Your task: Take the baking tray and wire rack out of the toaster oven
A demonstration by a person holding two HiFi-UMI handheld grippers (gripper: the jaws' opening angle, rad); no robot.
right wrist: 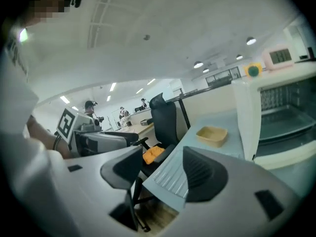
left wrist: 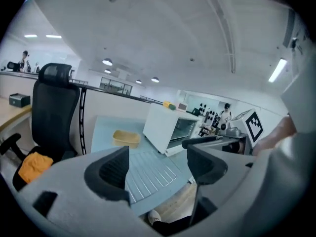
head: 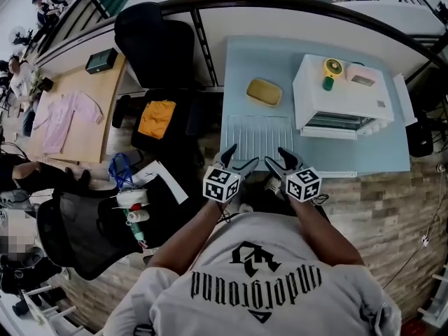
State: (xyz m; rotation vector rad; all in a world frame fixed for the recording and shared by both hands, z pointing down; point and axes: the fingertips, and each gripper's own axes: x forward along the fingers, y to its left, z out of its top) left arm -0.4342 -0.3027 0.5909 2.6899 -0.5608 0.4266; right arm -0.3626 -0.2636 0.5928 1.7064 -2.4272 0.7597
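Holding the left tool (head: 240,158) and right tool (head: 276,161) open and empty, you are hovering them near the wire rack (head: 260,135).

bright, even ceiling light | soft shadows | fisheye edges dark, warped | near parts blurred

I caught the oven (head: 341,93) in a smooth white coat with a slight gloss. The rack (head: 260,137) read as thin pale metal wire, lying on the table (head: 241,61), whose pale-blue top looked smooth and matt. The tray (head: 264,92) came across as matt yellow. My left gripper (left wrist: 158,164) showed matt grey plastic with black, ribbed, rubbery-looking pads (left wrist: 114,168). The floor (head: 392,194) had wood-grain planks.
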